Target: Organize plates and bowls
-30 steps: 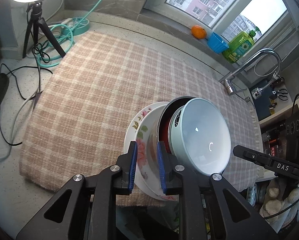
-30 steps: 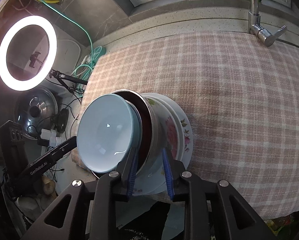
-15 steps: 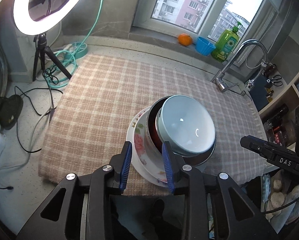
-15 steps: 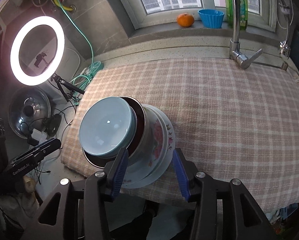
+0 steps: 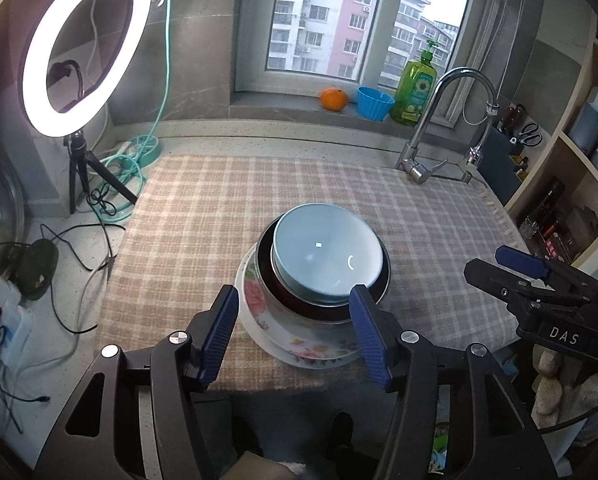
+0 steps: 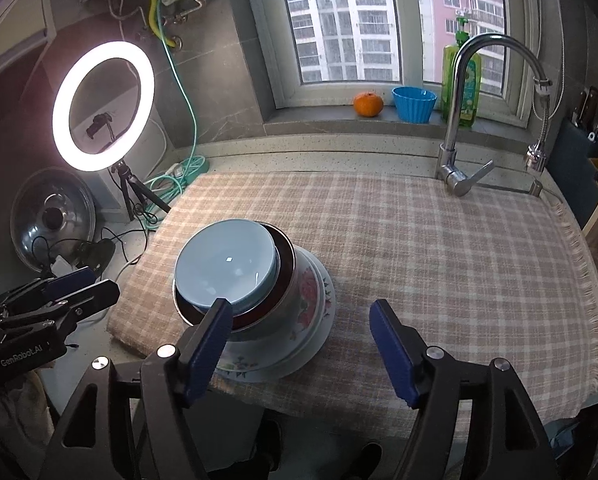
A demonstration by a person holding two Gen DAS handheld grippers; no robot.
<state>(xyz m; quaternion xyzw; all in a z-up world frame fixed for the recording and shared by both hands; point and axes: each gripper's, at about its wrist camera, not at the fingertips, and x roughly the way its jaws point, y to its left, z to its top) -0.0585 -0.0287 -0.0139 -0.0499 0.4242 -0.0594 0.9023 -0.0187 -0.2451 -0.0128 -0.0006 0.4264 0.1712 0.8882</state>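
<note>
Pale blue, the bowl point(image 5: 326, 254) sits on top of the stack, nested in a dark red-lined bowl point(image 5: 295, 307) that rests on flowered plates point(image 5: 299, 344) near the front edge of the checked cloth point(image 5: 203, 208) covering the bench. Both tools are spread wide and hold nothing: the left tool point(image 5: 295, 336) hangs just in front of the stack, the right tool point(image 6: 301, 350) to its right. An orange point(image 6: 367, 104) and a blue cup point(image 6: 414, 104) stand on the far windowsill.
</note>
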